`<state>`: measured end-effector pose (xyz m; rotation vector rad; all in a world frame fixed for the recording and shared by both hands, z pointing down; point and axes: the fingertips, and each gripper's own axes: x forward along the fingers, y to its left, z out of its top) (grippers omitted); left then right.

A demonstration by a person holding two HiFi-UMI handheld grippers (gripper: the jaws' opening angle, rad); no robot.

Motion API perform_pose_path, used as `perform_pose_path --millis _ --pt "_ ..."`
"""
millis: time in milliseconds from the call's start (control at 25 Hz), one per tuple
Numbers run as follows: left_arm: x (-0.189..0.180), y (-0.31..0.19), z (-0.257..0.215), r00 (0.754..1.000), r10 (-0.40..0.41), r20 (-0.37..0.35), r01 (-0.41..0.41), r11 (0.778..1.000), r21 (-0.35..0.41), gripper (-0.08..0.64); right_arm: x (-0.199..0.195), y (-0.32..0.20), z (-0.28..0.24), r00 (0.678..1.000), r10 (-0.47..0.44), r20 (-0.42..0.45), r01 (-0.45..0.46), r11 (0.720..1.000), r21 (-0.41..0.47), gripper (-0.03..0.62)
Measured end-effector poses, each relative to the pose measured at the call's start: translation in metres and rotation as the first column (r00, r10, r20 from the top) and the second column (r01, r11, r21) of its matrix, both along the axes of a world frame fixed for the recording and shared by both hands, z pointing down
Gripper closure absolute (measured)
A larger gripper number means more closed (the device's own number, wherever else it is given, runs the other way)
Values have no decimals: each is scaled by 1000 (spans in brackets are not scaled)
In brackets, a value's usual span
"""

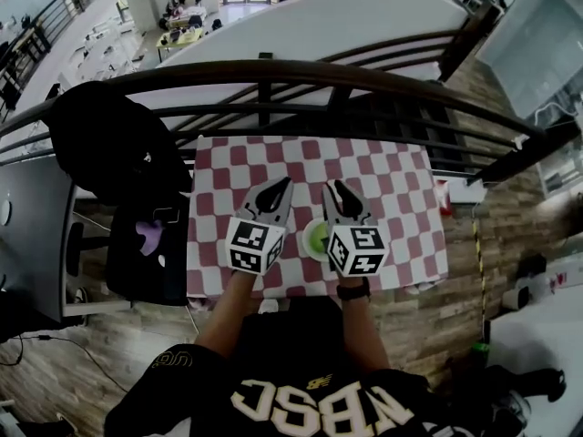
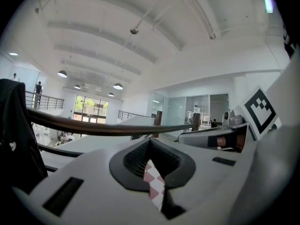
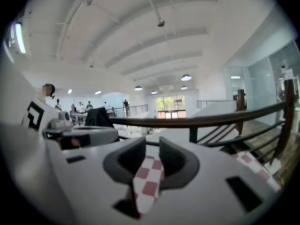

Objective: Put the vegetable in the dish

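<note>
A table with a red-and-white checked cloth [image 1: 392, 180] lies below me. A round pale-green dish [image 1: 315, 238] sits near its front edge, between the two grippers and partly hidden by the right one. I see no vegetable in any view. My left gripper [image 1: 282, 183] hovers over the cloth left of the dish; in the left gripper view its tips [image 2: 150, 142] meet, with nothing between them. My right gripper [image 1: 333, 187] hovers just right of the dish. In the right gripper view its jaws [image 3: 152, 142] stand a narrow gap apart, and only cloth shows through.
A dark curved railing [image 1: 273, 78] runs along the table's far side. A black jacket [image 1: 109, 144] hangs over a chair at the left, beside a dark seat with a purple item [image 1: 149, 238]. A small red object [image 1: 444, 198] sits at the table's right edge.
</note>
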<state>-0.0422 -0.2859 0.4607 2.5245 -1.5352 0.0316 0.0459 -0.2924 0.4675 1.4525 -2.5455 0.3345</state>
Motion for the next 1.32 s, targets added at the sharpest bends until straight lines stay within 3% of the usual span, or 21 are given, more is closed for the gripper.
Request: perform_pose_path --millis 160,440,800,1000,1320 --pt "2 -1 -50 1000 8 -6 -7 994 105 540 -1 5 -57 1000 7 29 -11 992 129 576" --pt "10 5 -97 1000 27 11 -29 978 209 540 6 16 -105 997 83 5 -81 959 271 577" --pt "4 7 -105 999 -13 31 5 968 251 540 22 17 -110 986 163 37 -167 940 298 577" --pt "-1 16 -118 999 -31 32 19 939 343 540 20 22 -113 986 153 63 -165 933 320 577" --pt "13 9 -97 999 10 44 -23 957 289 540 22 18 -102 986 164 36 -167 936 309 577"
